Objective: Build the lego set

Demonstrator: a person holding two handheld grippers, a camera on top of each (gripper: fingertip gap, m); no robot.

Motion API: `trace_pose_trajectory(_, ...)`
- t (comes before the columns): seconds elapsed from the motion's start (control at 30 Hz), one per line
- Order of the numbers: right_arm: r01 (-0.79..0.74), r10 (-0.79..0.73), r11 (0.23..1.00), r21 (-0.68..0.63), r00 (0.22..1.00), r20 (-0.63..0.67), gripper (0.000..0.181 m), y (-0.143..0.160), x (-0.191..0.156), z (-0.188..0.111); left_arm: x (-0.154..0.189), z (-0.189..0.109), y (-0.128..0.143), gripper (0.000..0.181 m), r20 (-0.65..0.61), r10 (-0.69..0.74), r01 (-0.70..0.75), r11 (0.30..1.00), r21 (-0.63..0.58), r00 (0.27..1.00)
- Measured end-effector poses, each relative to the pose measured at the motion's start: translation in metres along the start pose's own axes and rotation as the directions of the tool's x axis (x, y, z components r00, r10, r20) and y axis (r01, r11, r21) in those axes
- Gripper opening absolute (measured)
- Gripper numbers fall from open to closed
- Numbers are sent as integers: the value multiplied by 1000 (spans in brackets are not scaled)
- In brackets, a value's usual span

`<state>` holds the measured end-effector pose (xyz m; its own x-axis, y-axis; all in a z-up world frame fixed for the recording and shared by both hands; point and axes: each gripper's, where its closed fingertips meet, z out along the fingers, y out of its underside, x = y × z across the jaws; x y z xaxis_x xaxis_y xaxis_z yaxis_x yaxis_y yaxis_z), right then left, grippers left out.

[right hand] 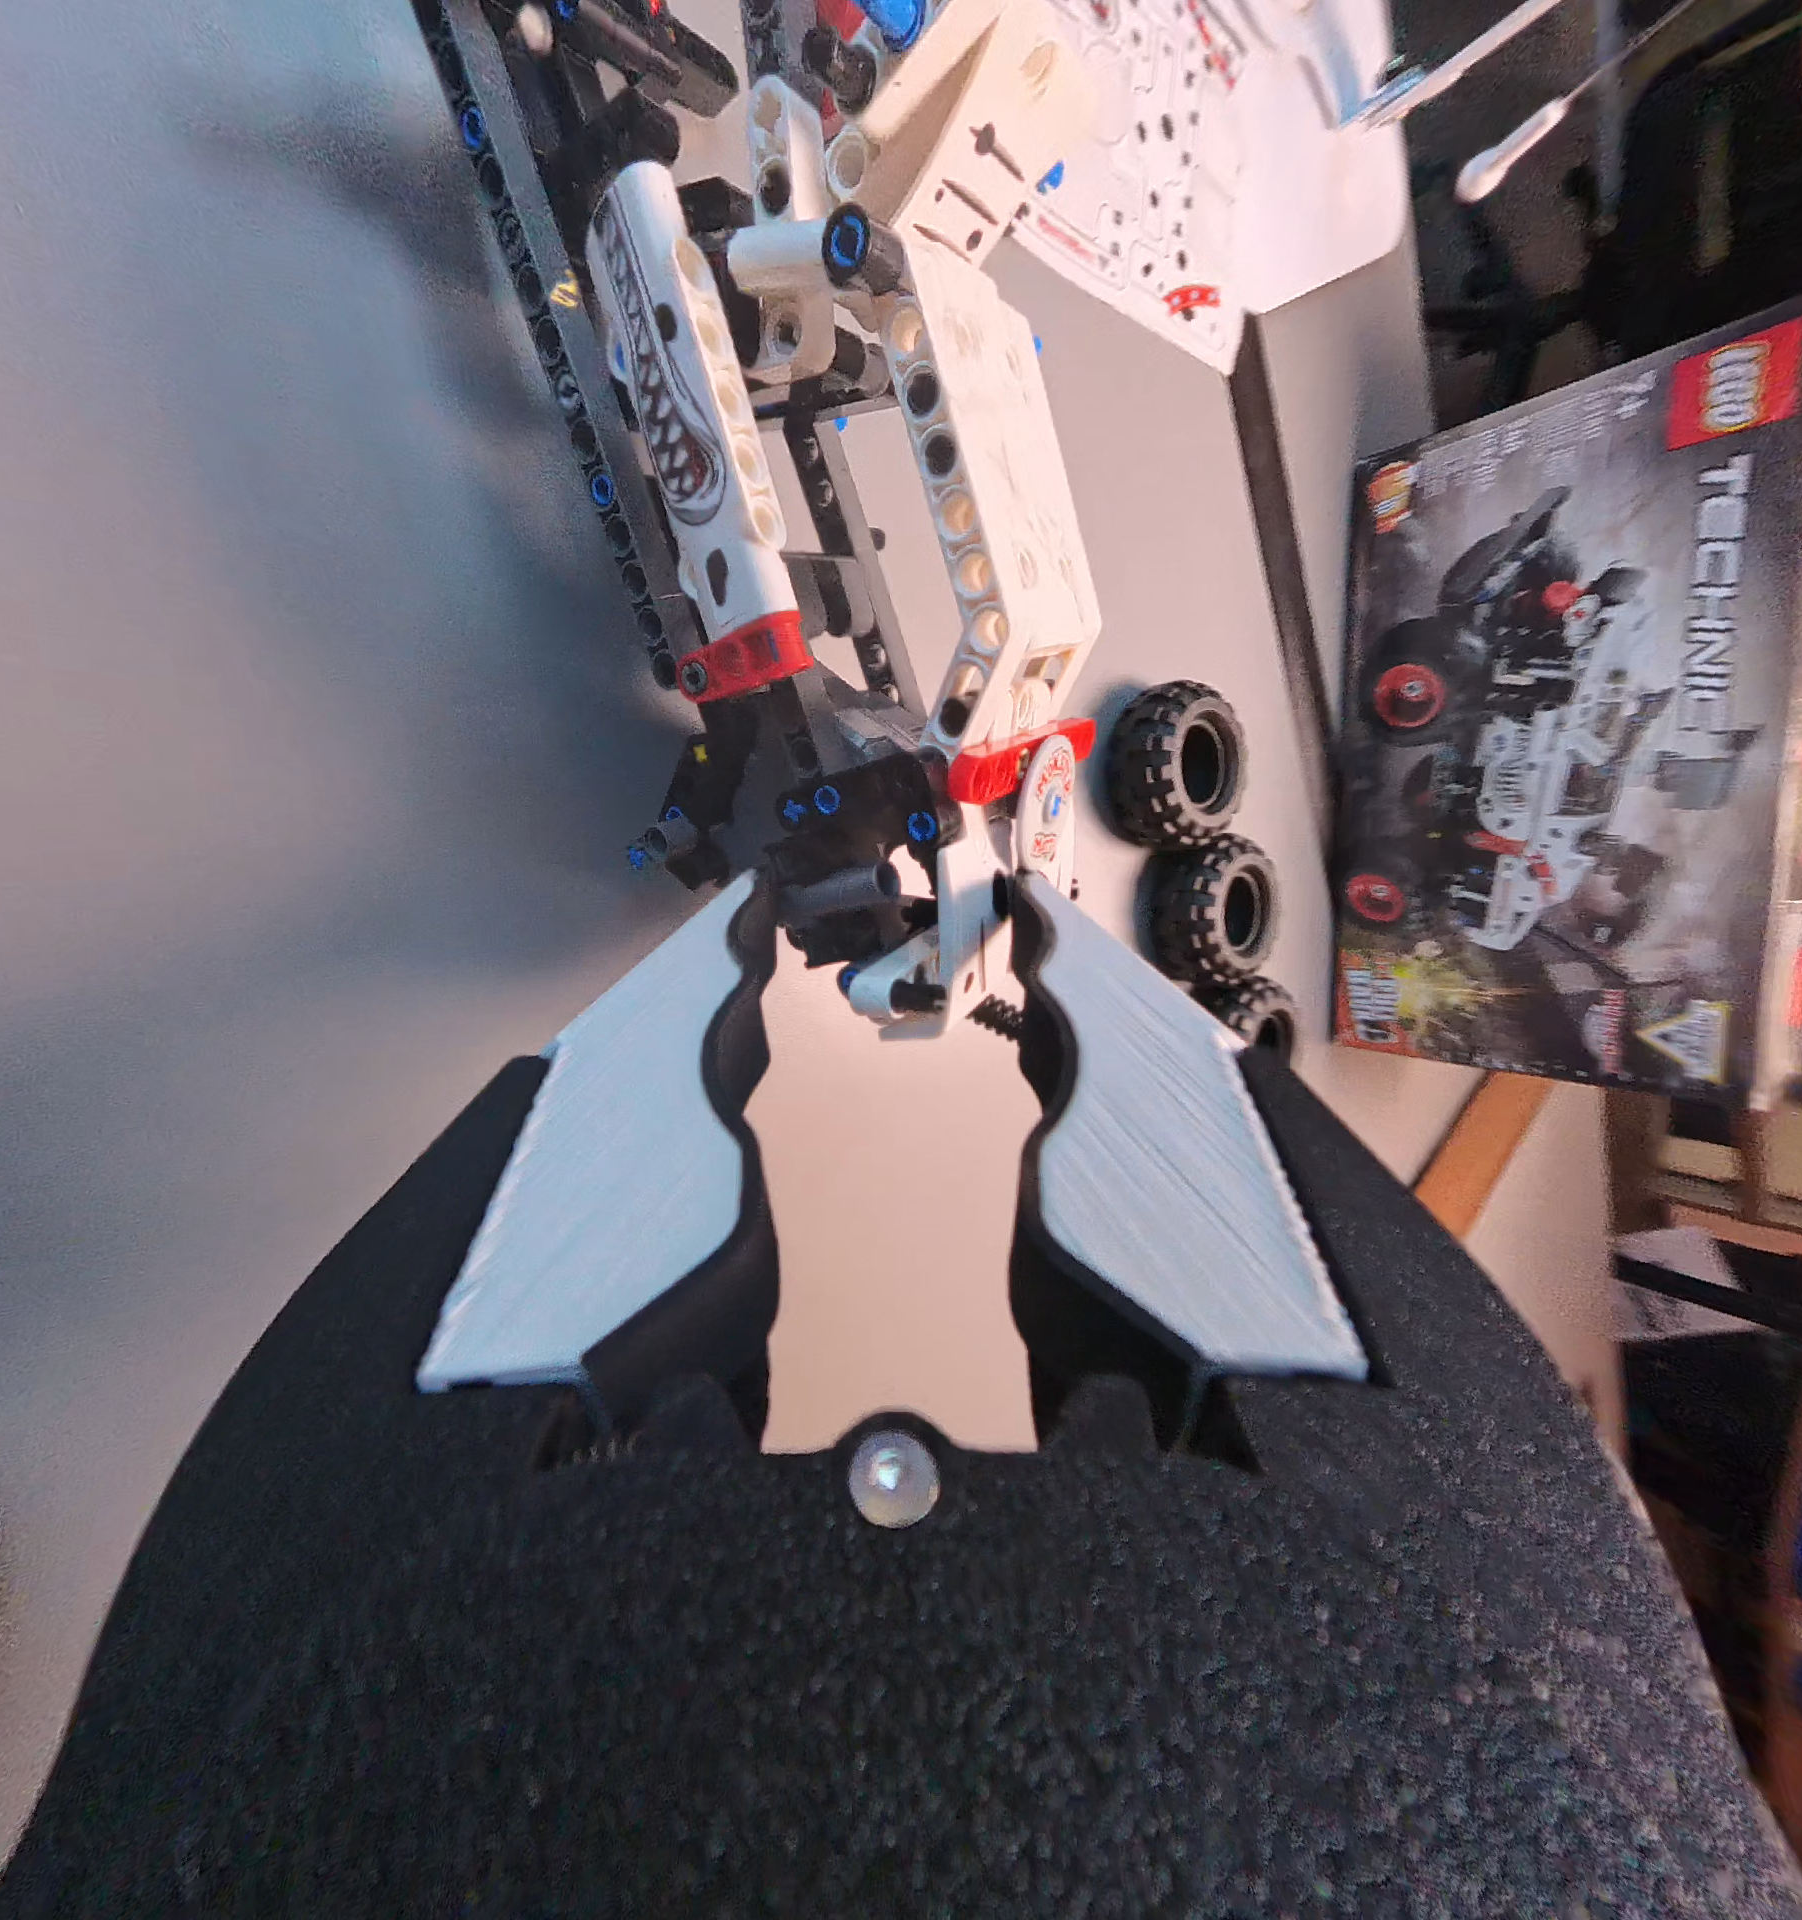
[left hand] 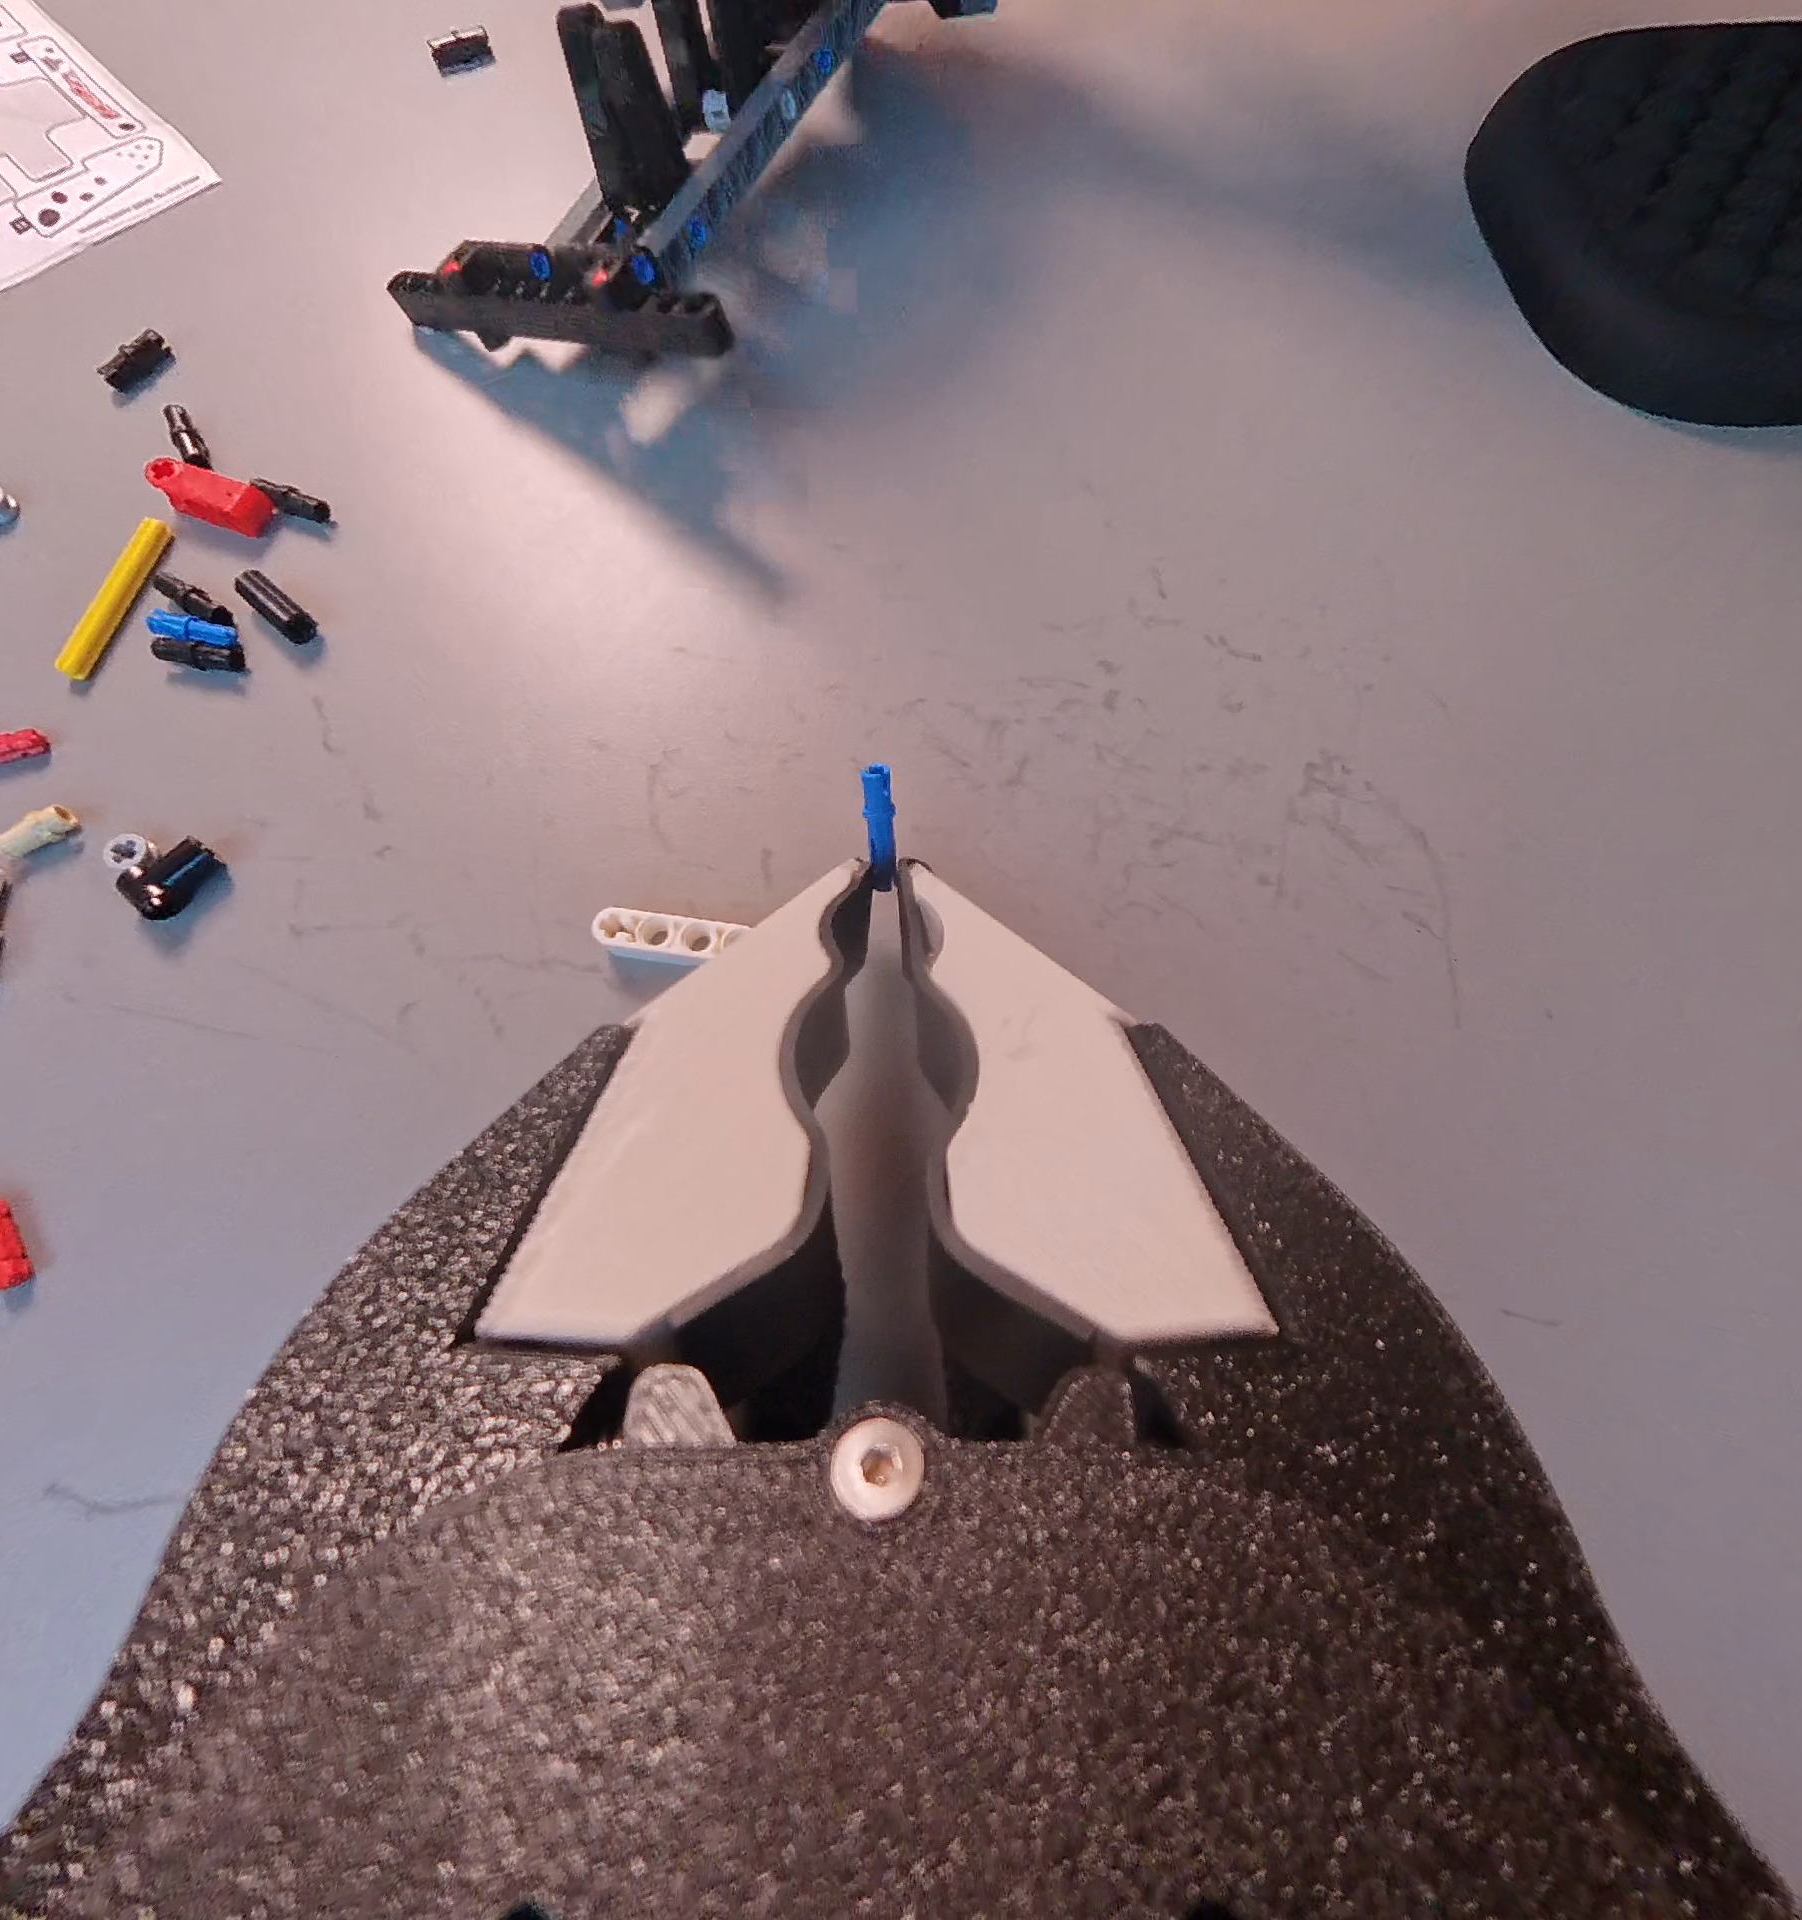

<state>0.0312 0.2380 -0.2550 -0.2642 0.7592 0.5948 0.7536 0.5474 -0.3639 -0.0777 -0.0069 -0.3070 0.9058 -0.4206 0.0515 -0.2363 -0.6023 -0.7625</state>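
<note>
The left gripper (left hand: 884,868) has a rough, speckled black body that narrows toward two flat grey fingers (left hand: 710,1091) with wavy black-lined inner edges. A pale round screw (left hand: 875,1473) sits in the middle, near the fingers' base. The right gripper (right hand: 881,894) has the same grainy black body, white ribbed fingers (right hand: 1177,1153) with wavy black inner edges, and a shiny screw (right hand: 893,1480).

The left gripper (left hand: 884,868) has a coarse, grainy black plastic body and smooth matt grey fingers (left hand: 1042,1091), pinching a glossy blue plastic pin (left hand: 879,821). The grey worktop (left hand: 1240,727) looks smooth and matt, scuffed in places. The right gripper (right hand: 886,894) has ridged white plastic fingers (right hand: 1167,1143) — its held lego model (right hand: 835,499) is shiny plastic; the tyres (right hand: 1183,764) look rubbery and knobbly, the box (right hand: 1572,748) printed card
</note>
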Motion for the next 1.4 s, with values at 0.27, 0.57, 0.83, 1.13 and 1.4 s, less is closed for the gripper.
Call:
trace_pose_trajectory(0.27,-124,160,985,-121,920,357,45,-1,4,1,3,0,0,5,-4,7,-7,1000,-1,1000)
trace_pose_trajectory(0.57,-112,158,983,-142,916,368,45,-2,7,2,3,1,0,5,-6,9,-9,1000,-1,1000)
trace_pose_trajectory(0.83,-107,156,983,-150,918,365,45,-1,6,2,3,0,0,5,-6,10,-10,1000,0,1000)
trace_pose_trajectory(1.13,-81,121,988,-132,935,333,45,-5,6,2,3,0,0,5,-6,11,-11,1000,-1,1000)
trace_pose_trajectory(1.4,-50,85,991,-122,952,295,45,-7,5,2,4,1,0,5,-5,14,-14,1000,-3,1000)
